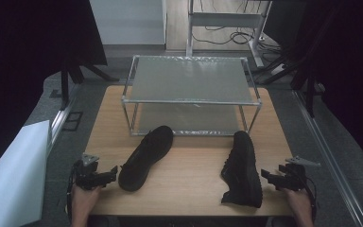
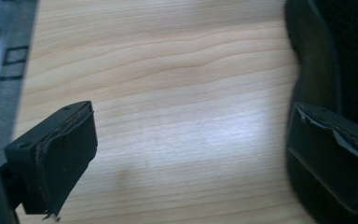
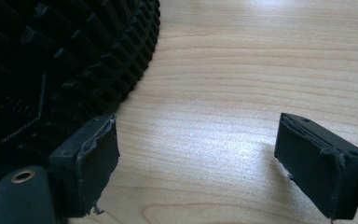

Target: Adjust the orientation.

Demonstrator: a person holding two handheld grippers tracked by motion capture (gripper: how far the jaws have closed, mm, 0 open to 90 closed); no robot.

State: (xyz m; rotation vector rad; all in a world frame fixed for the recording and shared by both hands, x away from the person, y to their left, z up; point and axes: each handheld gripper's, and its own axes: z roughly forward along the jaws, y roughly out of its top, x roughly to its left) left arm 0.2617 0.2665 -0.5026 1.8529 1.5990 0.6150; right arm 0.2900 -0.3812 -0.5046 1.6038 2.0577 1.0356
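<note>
Two black shoes lie on the wooden table (image 1: 189, 182). The left shoe (image 1: 146, 156) lies slanted, its toe toward the rack; its side edge (image 2: 328, 56) is beside my left gripper's right jaw. The right shoe (image 1: 242, 168) lies near the front right, and its treaded sole (image 3: 60, 60) is turned toward my right gripper. My left gripper (image 1: 113, 171) (image 2: 196, 135) stands open just left of the left shoe, with bare wood between its jaws. Just right of the right shoe my right gripper (image 1: 266, 175) (image 3: 200, 149) is open, nothing between its pads.
A metal two-shelf rack (image 1: 191, 80) stands at the back of the table. A white board (image 1: 14, 175) leans off the table's left side. Dark drapes and stand legs flank both sides, and cables lie on the floor behind.
</note>
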